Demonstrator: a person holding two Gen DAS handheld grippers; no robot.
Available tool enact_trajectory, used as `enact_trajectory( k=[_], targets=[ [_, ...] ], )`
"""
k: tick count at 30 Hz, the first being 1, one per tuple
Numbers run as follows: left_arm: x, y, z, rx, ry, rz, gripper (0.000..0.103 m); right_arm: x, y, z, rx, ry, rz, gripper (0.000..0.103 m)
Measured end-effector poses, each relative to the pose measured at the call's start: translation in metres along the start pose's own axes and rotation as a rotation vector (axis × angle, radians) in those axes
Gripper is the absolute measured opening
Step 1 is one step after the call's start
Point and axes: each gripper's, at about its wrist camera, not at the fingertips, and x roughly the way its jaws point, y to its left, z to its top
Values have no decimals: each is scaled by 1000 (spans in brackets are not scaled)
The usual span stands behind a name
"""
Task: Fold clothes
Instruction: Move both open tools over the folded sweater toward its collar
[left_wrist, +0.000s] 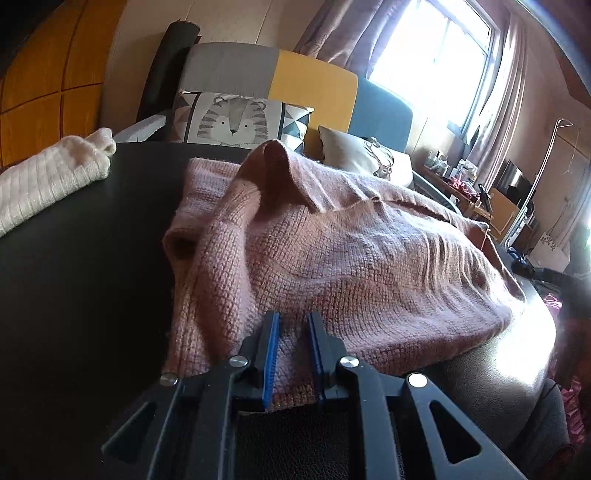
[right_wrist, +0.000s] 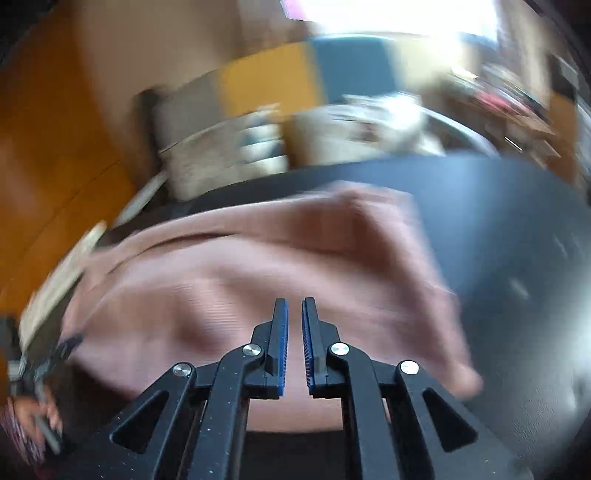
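A pink knitted sweater (left_wrist: 332, 251) lies bunched on the black table (left_wrist: 92, 277), with a raised fold at its far side. My left gripper (left_wrist: 293, 321) sits at the sweater's near hem with its jaws partly open; the hem lies between the blue pads, which do not pinch it. In the blurred right wrist view the same sweater (right_wrist: 240, 280) lies under my right gripper (right_wrist: 294, 308), whose jaws are nearly closed with a narrow gap and nothing visibly between them. The left gripper (right_wrist: 48, 365) shows at the far left there.
A cream knitted garment (left_wrist: 48, 181) lies folded at the table's far left. Behind the table is a sofa (left_wrist: 314, 85) with a tiger cushion (left_wrist: 236, 118) and a deer cushion (left_wrist: 362, 155). Cluttered shelves and a window are at the right. The table's right edge (left_wrist: 532, 332) curves close by.
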Motion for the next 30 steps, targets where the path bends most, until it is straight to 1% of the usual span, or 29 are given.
enact_trajectory(
  k=[3, 5, 6, 7, 8, 9, 10, 11, 12, 13, 15, 17, 20, 21, 23, 24, 25, 26, 27, 30],
  targets=[
    [0, 1, 0, -2, 0, -4, 16, 34, 26, 8, -77, 73, 75, 8],
    [0, 2, 0, -3, -1, -6, 16, 62, 20, 9, -63, 128, 45, 8],
    [0, 2, 0, -4, -1, -8, 16, 73, 12, 8, -40, 145, 20, 8],
    [0, 2, 0, -5, 0, -8, 16, 76, 1, 7, 18, 137, 36, 7],
    [0, 0, 1, 3, 7, 5, 16, 74, -10, 7, 121, 135, 63, 7],
    [-1, -3, 3, 12, 16, 20, 16, 69, -16, 8, 184, 132, 81, 8],
    [-2, -10, 5, 36, 28, 37, 16, 63, -16, 9, 199, 114, 99, 9],
    [-4, -19, 9, 74, 35, 25, 16, 58, -11, 12, 172, 94, 112, 8],
    [-8, -28, 14, 101, 17, -5, 15, 52, -4, 15, 131, 74, 121, 9],
    [-12, -36, 19, 116, -19, -18, 15, 47, 2, 19, 90, 55, 131, 9],
    [-15, -52, 33, 138, -76, -19, 15, 46, 20, 30, 4, 29, 169, 9],
    [-7, -61, 48, 160, -94, -14, 15, 58, 35, 40, -58, 58, 189, 13],
    [28, -67, 68, 213, -30, 23, 15, 87, 45, 42, -105, 125, 209, 13],
    [45, -64, 73, 228, 7, 64, 15, 95, 46, 43, -109, 141, 197, 13],
    [64, -53, 78, 219, 53, 130, 15, 103, 37, 45, -81, 142, 166, 14],
    [69, -44, 79, 184, 64, 143, 15, 101, 34, 46, -56, 142, 167, 14],
    [69, -36, 81, 142, 66, 125, 15, 99, 31, 48, -30, 142, 173, 14],
    [69, -29, 82, 98, 68, 101, 15, 95, 32, 49, -35, 136, 181, 14],
    [69, -22, 85, 52, 75, 62, 15, 95, 34, 51, -57, 137, 184, 14],
    [82, -20, 101, 33, 136, 31, 15, 98, 42, 56, -127, 150, 182, 15]
  ],
)
